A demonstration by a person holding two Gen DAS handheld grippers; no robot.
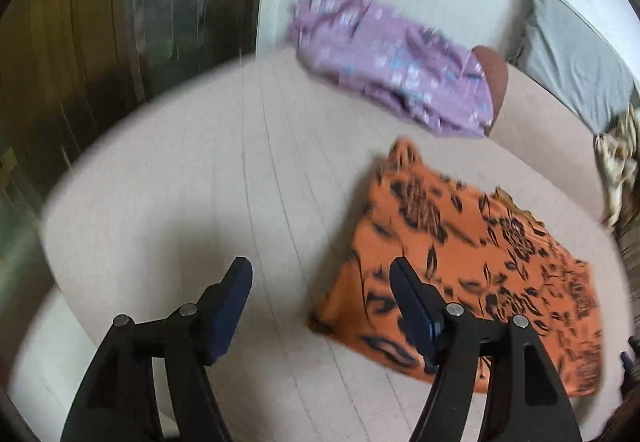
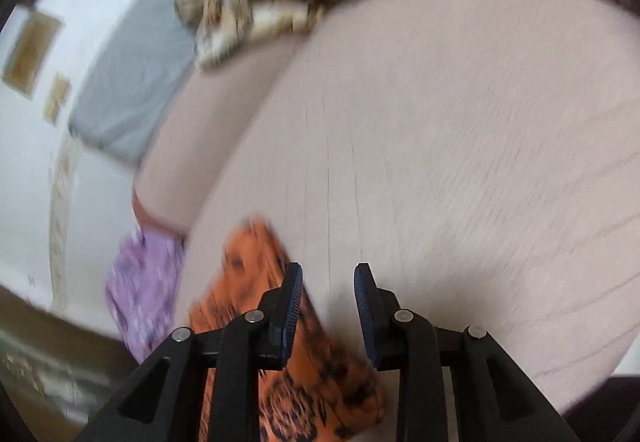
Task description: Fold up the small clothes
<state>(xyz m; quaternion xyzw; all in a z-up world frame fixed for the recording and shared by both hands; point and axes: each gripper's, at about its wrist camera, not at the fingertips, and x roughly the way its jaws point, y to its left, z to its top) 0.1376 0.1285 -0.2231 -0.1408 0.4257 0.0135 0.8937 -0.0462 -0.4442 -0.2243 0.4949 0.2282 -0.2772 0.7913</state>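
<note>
The left tool (image 1: 320,306) was seen with jaws spread and nothing between them; the right tool (image 2: 328,314) was likewise parted and empty. The orange flowered garment (image 1: 460,262) lay released on the round pale bench (image 1: 180,182), apparently folded into a flat rectangle, though blur hampered judgement. The purple garment (image 1: 392,70), crumpled at the far edge, seemed left to fold.

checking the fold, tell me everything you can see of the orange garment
The orange garment is thin cloth printed with dark flowers and leaves. It lies folded into a rough rectangle, flat on the pale pink bed cover, a frilled corner at its far end. In both wrist views the motion blurs it. The left gripper and right gripper are open above it, and neither holds it. The purple floral garment lies apart, further back.
</note>
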